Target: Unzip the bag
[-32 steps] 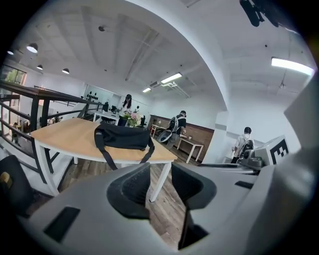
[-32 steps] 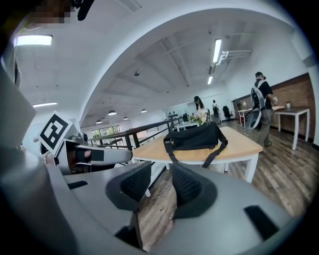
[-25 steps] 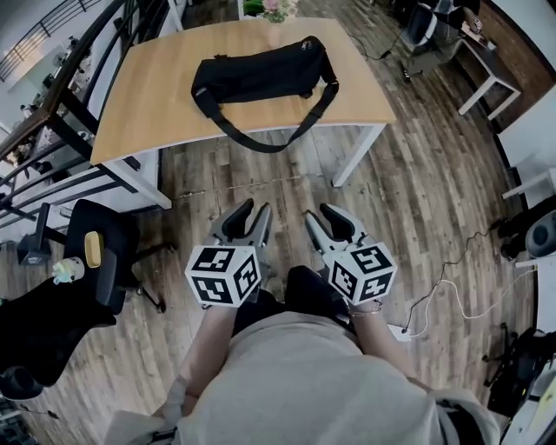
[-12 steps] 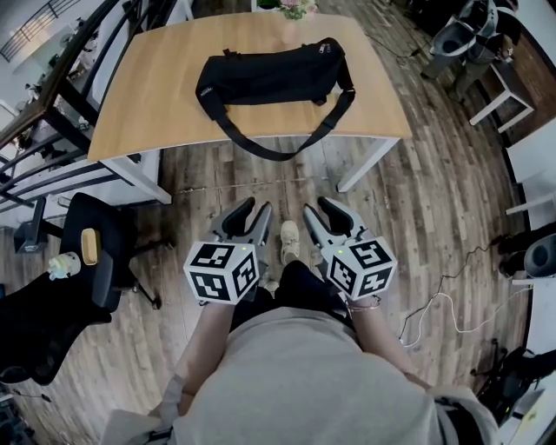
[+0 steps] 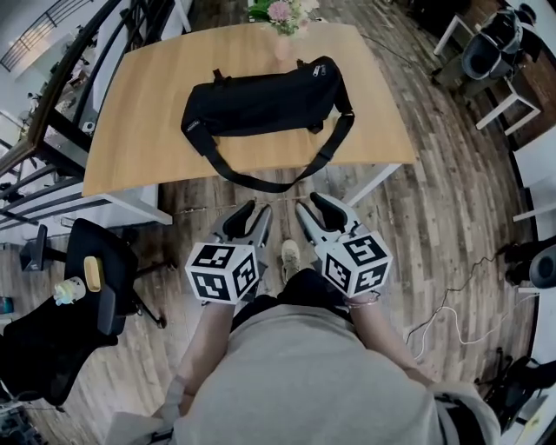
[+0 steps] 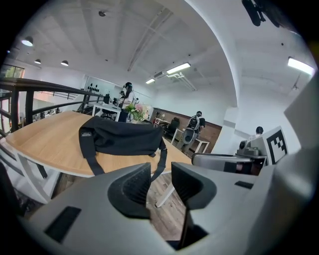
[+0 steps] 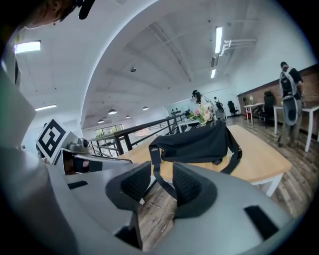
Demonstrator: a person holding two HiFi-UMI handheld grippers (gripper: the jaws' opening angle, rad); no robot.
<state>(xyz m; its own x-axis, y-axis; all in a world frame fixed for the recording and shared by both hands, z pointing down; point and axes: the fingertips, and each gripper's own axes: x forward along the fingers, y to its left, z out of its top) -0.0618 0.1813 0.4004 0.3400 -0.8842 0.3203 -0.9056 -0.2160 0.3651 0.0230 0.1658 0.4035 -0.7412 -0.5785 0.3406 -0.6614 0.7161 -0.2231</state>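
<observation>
A black duffel bag (image 5: 261,104) lies lengthwise on the wooden table (image 5: 139,113), and its shoulder strap (image 5: 271,182) droops over the front edge. It also shows in the left gripper view (image 6: 122,139) and the right gripper view (image 7: 197,143). My left gripper (image 5: 252,215) and right gripper (image 5: 318,209) are side by side over the floor, short of the table, pointing at the bag. Both are open, with nothing between the jaws (image 6: 160,172) (image 7: 162,177). The zip pull is too small to make out.
A vase of flowers (image 5: 282,13) stands at the table's far edge behind the bag. A black office chair (image 5: 95,269) is on the left, by a metal railing (image 5: 52,113). White side tables (image 5: 486,78) and floor cables (image 5: 452,304) are on the right.
Both grippers have moved forward toward the table, and the bag sits closer in the head view. The jaws stand as wide as before.
</observation>
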